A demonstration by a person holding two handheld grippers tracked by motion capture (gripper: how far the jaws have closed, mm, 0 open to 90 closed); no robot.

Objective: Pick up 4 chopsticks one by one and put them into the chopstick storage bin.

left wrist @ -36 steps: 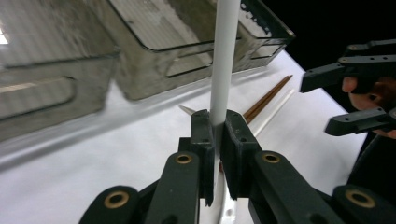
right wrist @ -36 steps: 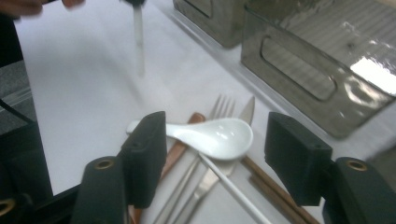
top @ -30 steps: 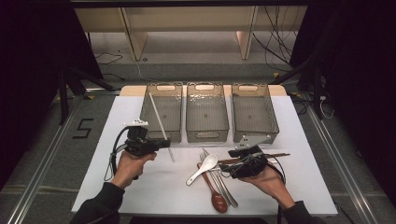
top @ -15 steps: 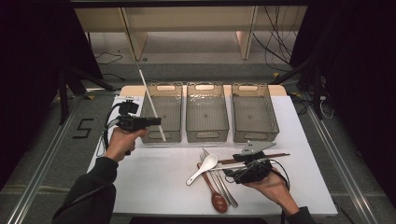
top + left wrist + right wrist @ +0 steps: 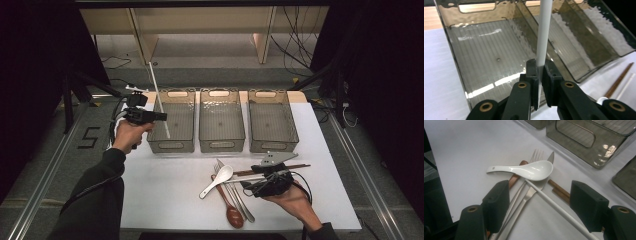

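Note:
My left gripper [image 5: 162, 116] is shut on a white chopstick [image 5: 156, 85] that stands nearly upright over the left grey bin [image 5: 170, 146]. In the left gripper view the pads [image 5: 532, 72] pinch the stick [image 5: 544, 32] near its lower end, above the bin floor. My right gripper [image 5: 250, 181] is open, low over a cutlery pile, and its jaws have just been opening. Between them lie a second white chopstick [image 5: 554, 205] and the handles of a fork and knife [image 5: 524, 197], none of them pressed. A white spoon [image 5: 524, 170] lies just ahead.
Three see-through grey bins stand in a row, the middle one [image 5: 222, 145] and the right one [image 5: 273, 145] holding nothing. A brown wooden spoon [image 5: 231, 210] and brown chopsticks [image 5: 295, 166] lie in the pile. A white mat [image 5: 165, 190] covers the table.
My left hand has carried the white chopstick away from me and upward, from the mat's left side to over the left bin. The right hand has stayed at the cutlery pile.

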